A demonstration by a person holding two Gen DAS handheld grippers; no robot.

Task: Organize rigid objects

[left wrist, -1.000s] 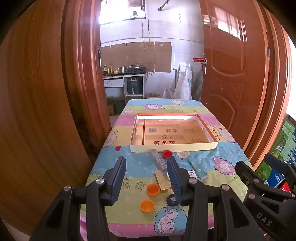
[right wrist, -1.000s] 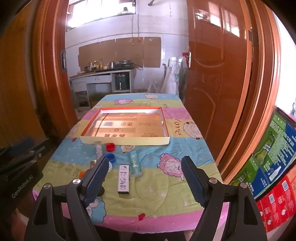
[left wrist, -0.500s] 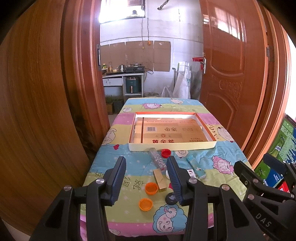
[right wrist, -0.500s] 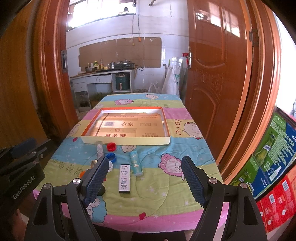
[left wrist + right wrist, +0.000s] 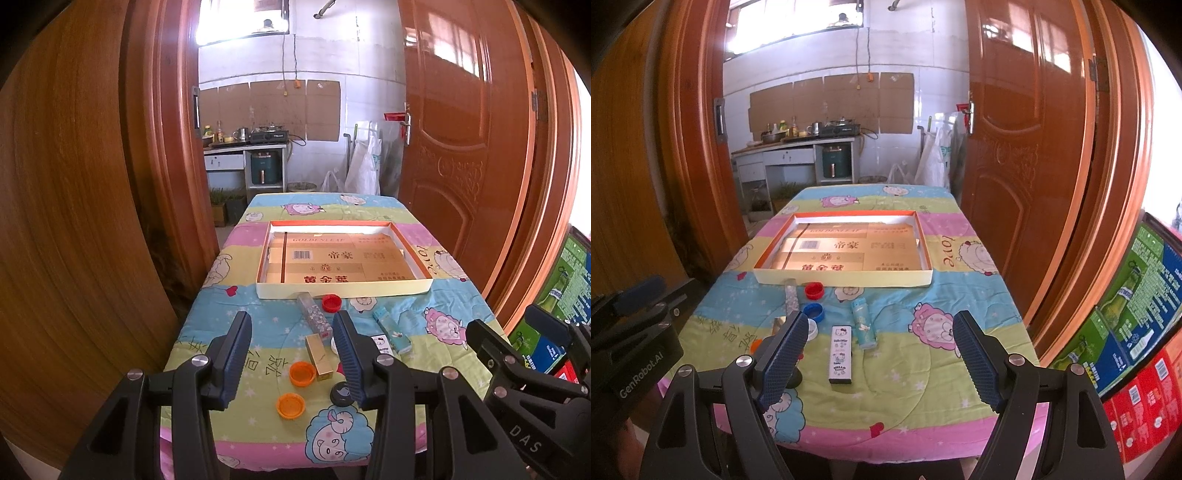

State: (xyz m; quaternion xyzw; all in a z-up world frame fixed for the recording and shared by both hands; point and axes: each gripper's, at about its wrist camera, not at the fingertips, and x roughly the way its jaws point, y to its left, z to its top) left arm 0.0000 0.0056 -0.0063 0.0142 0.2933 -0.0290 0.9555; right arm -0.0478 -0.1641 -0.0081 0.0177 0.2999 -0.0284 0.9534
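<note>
A shallow cardboard tray point(image 5: 343, 291) point(image 5: 842, 277) lies mid-table on the cartoon cloth. In front of it are scattered a red cap point(image 5: 331, 302) point(image 5: 814, 290), a clear glittery box point(image 5: 314, 315), a gold box point(image 5: 318, 356), two orange caps point(image 5: 302, 373) point(image 5: 290, 405), a black cap point(image 5: 341, 392), a teal tube point(image 5: 863, 324), a white cartoon-cat box point(image 5: 841, 354) and a blue cap point(image 5: 813, 311). My left gripper point(image 5: 290, 314) hangs open above the near edge, framing the gold box and orange caps. My right gripper point(image 5: 881, 315) is open wide above the white box and holds nothing.
The table point(image 5: 979, 317) stands in a doorway between wooden door leaves point(image 5: 454, 147) and a wood panel point(image 5: 74, 221). Printed cartons point(image 5: 1137, 317) are stacked at the right. A kitchen counter point(image 5: 798, 144) is far behind. The other gripper shows at each view's edge.
</note>
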